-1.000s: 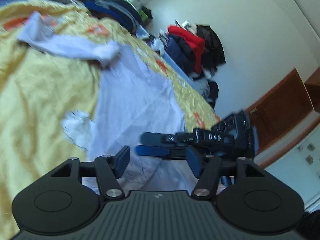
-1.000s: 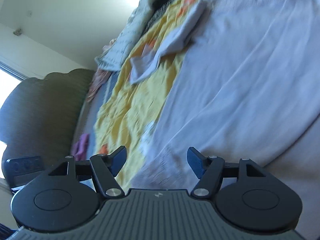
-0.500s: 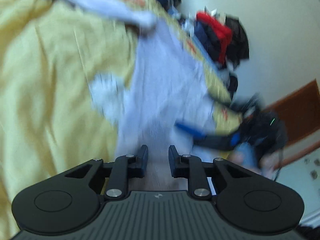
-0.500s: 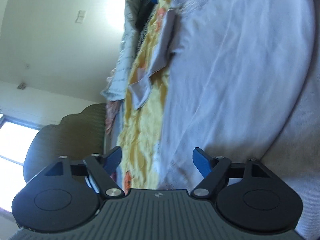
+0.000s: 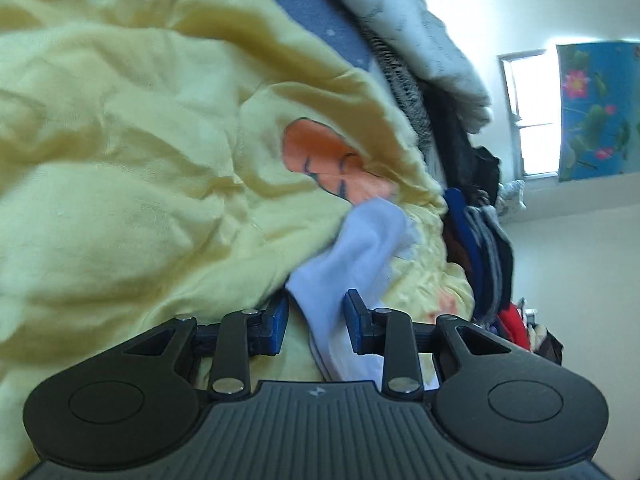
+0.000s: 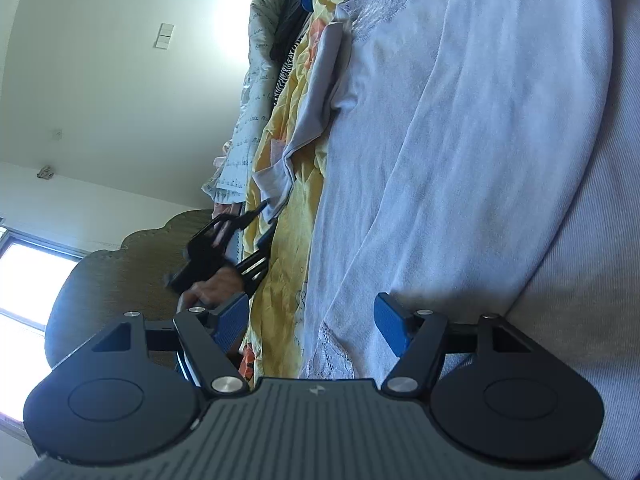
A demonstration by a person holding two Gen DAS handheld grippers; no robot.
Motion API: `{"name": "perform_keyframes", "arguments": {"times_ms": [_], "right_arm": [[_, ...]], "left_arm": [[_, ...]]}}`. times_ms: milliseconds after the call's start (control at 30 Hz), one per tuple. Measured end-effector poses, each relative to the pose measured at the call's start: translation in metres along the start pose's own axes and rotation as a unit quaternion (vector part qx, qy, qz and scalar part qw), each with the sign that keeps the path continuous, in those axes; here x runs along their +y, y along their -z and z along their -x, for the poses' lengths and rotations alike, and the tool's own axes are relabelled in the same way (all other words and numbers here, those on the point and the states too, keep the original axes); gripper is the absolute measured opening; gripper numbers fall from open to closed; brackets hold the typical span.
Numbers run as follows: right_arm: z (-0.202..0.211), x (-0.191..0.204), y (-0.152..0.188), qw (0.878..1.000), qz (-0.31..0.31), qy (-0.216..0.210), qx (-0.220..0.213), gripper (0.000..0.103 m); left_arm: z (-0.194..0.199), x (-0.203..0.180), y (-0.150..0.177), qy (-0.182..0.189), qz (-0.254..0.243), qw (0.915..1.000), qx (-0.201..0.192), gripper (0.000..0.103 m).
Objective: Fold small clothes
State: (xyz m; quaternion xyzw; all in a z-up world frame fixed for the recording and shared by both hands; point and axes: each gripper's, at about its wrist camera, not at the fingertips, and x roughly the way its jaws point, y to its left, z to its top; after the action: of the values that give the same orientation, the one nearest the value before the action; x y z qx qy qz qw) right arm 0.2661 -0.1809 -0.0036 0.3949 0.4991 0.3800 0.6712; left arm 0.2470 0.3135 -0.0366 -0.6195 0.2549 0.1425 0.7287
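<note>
1. Since a second ago: left gripper [image 5: 316,312] has swung away from the garment's body and rolled over, now sitting at a sleeve end against the yellow sheet; right gripper [image 6: 310,322] has barely shifted.
2. Bed, covered by a crumpled yellow sheet [image 5: 132,152] with orange printed figures; piled dark and grey clothes [image 5: 480,232] along its far edge.
3. Pale lilac garment [image 6: 460,128], spread flat on the sheet, lace trim at the near hem; one sleeve [image 6: 316,96] runs out to the side, its cuff close to the left gripper as seen in the right wrist view.
4. Left gripper: jaws narrow and opening; the pale sleeve cloth [image 5: 356,256] lies between the blue pads, which do not visibly press on it.
5. Right gripper: jaws wide, closing slightly; garment hem lies between them, not pinched.
6. Hand [image 6: 216,288], partly visible behind the left gripper.
</note>
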Motion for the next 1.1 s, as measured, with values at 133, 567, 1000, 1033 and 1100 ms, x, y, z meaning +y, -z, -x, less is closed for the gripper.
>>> {"name": "perform_keyframes", "arguments": {"times_ms": [133,567,1000,1033,1100], "right_arm": [[0.002,-0.004,0.001,1.000,-0.001,-0.008,-0.002,0.072],[0.035,-0.013,-0.006,0.988,-0.077,-0.092,-0.094,0.080],[0.028,-0.007,-0.034,0.992,-0.082,-0.016,-0.090,0.080],[0.025,-0.002,-0.037,0.993,-0.071,-0.007,-0.091,0.080],[0.022,0.010,-0.047,0.994,-0.045,0.002,-0.098,0.080]], "left_arm": [[0.002,-0.013,0.003,-0.005,-0.038,0.9983,-0.044,0.029],[0.048,-0.091,0.267,0.106,-0.793,0.5956,0.076,0.010],[0.090,-0.087,0.248,0.129,-0.712,0.6848,0.089,0.022],[0.093,-0.086,0.245,0.133,-0.704,0.6923,0.087,0.022],[0.094,-0.085,0.239,0.136,-0.685,0.7096,0.090,0.022]]}}
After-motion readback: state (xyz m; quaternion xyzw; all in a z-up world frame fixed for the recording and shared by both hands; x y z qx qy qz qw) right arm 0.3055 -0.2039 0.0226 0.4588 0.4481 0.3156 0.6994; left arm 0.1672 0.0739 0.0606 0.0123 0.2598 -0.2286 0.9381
